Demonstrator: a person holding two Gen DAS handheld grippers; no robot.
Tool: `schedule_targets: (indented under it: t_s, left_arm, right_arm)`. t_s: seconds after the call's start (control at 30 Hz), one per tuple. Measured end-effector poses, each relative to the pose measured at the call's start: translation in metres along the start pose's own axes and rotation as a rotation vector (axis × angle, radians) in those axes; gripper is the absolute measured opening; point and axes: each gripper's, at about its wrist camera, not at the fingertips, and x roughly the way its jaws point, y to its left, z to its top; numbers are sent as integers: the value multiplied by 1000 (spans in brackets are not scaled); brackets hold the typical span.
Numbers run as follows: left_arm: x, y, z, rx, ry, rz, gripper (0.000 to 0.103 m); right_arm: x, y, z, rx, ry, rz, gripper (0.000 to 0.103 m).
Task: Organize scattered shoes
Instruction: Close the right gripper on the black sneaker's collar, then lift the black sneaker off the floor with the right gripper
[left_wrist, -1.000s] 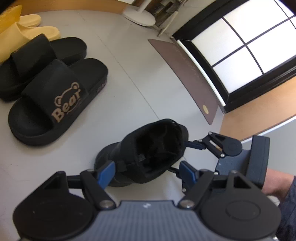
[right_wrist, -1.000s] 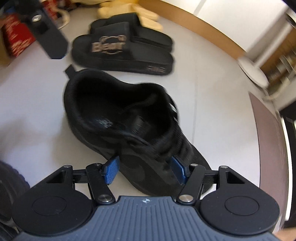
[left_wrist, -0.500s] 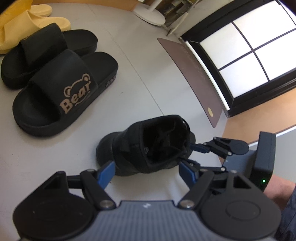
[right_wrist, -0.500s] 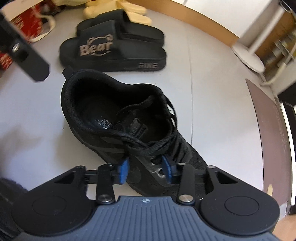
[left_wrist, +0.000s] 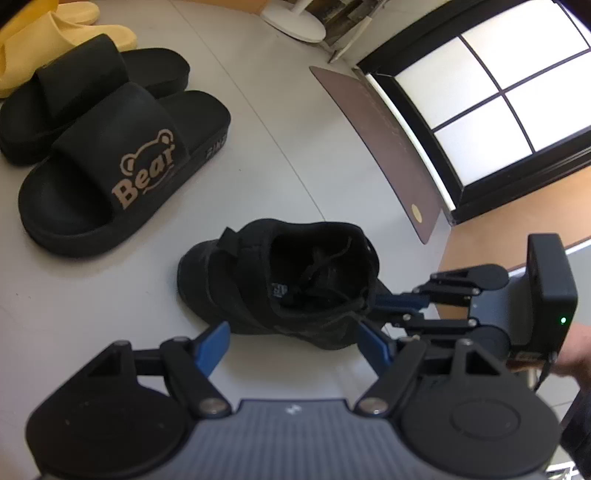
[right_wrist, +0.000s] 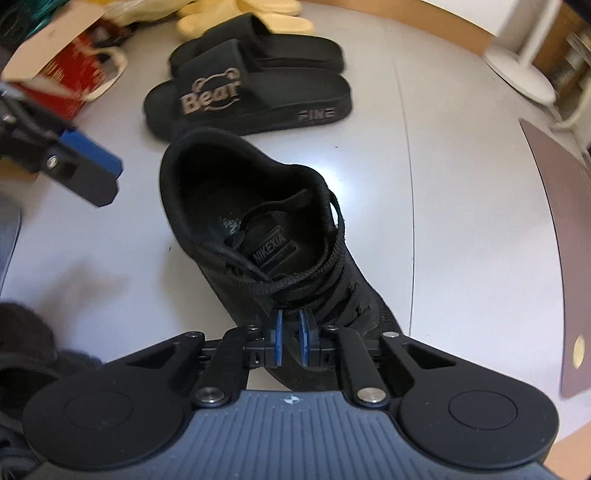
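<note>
A black lace-up sneaker (left_wrist: 258, 280) lies on the pale floor, heel opening towards my left gripper. My right gripper (right_wrist: 290, 338) pinches the laced top of the sneaker (right_wrist: 207, 206) near its tongue; the blue pads stand close together with black lace and upper between them, and the jaws are opening slightly. From the left wrist view the right gripper (left_wrist: 376, 310) reaches in from the right onto the laces. My left gripper (left_wrist: 295, 339) is open just short of the sneaker, with nothing between its fingers. A black "Bear" slide pair (left_wrist: 110, 166) sits beyond.
Yellow slides (left_wrist: 44, 44) lie behind the black slides (right_wrist: 251, 99). A brown mat (left_wrist: 380, 140) runs along a dark-framed window at the right. A white stand base (left_wrist: 295, 18) is at the back, a red box (right_wrist: 55, 74) at the left. A person's hand (left_wrist: 572, 354) holds the right gripper.
The right gripper's jaws went from straddling the sneaker's forefoot to a narrow pinch on its laces. The sneaker has turned a little. The left gripper has stayed open.
</note>
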Motion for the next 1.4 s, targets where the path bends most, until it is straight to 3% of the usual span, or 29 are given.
schedule_targets:
  t_s: [0.03, 0.1, 0.33, 0.47, 0.63, 0.77, 0.9, 1.07, 1.17, 1.2, 1.3, 1.4]
  left_arm:
    - [0, 0, 0, 0, 3, -2, 77]
    - [-2, 1, 0, -2, 4, -5, 77]
    - [-1, 11, -4, -55, -3, 24, 77]
    - [-3, 6, -4, -21, -15, 22, 77]
    - [-8, 7, -9, -28, -40, 37, 77]
    - [-9, 8, -8, -33, -46, 49, 77]
    - [-10, 6, -9, -25, -49, 50, 77]
    - [-9, 6, -14, -28, -42, 49, 77]
    - [-7, 7, -17, -33, -34, 48, 77]
    - [-7, 7, -17, -32, -33, 49, 77]
    - [-9, 10, -18, -34, -37, 55, 77]
    - [-9, 12, -17, -38, -44, 62, 77]
  right_arm:
    - [-1, 0, 0, -8, -2, -9, 65]
    - [-1, 1, -1, -31, -16, -46, 82]
    - [15, 16, 7, -114, -30, -55, 85]
    - [24, 19, 9, -141, -45, -76, 85]
    - [36, 16, 2, -70, -37, -77, 93]
    - [42, 21, -7, -20, -22, -67, 92]
    - [39, 20, -15, 48, -28, -67, 83]
    - [20, 7, -14, 120, -32, 14, 55]
    - [13, 3, -11, 89, -10, 42, 50]
    - [10, 2, -10, 74, -10, 29, 55]
    - [0, 8, -9, -9, -55, -47, 93]
    - [-4, 14, -6, -84, -83, -56, 93]
